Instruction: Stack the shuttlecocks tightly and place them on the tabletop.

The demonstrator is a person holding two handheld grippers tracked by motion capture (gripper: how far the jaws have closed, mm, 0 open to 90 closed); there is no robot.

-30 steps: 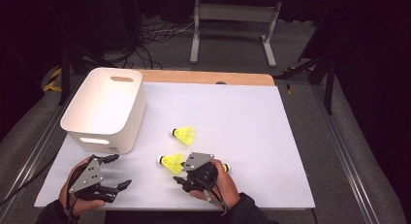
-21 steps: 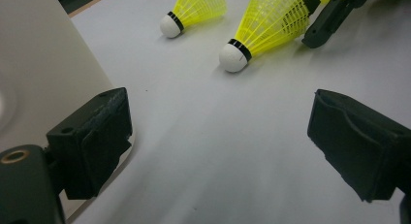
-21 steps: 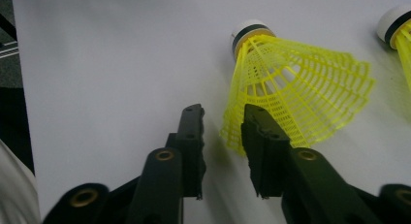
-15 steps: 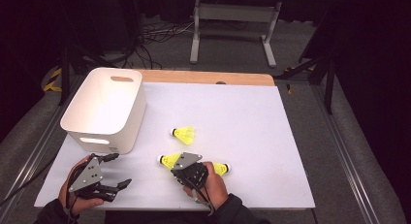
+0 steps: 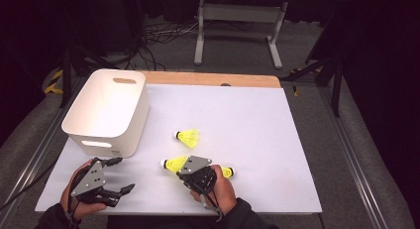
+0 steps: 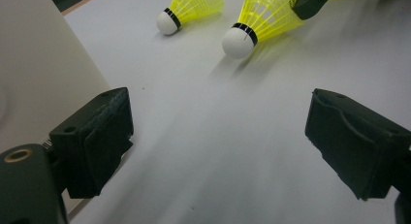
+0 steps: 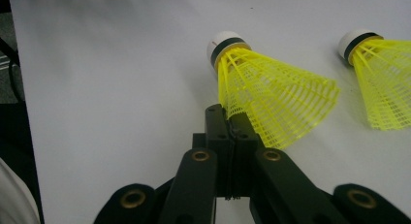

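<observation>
Right tongs (image 7: 231, 120) clamped shut on just the rim of a yellow shuttlecock (image 7: 271, 103), pinching a thin bit of mesh skirt at the open end, right in front of the tips. Left tongs (image 6: 218, 141) wide open, holding nothing, parked off to the side of that shuttlecock.

Biggest worry: such a skimpy bite on springy mesh. Could easily slip out on a quick lift or swing, or pivot in the pinch with the heavy cork drooping. Could also crush or crease the skirt if squeezed harder. Might nudge the second shuttlecock (image 5: 188, 138) just beyond the tips, too. Third shuttlecock (image 5: 227, 172) on the far side of the right hand, away from the left tongs, so less at risk.

Lying on its side, long axis roughly flat along the bench (image 5: 257, 120). Cork pointing away from the right tongs, over toward the left tongs' side, wide end back at the tips. Hard to tell whether resting or barely lifted.

White bin (image 5: 106, 110) beyond the left tongs, well apart from the grip.
</observation>
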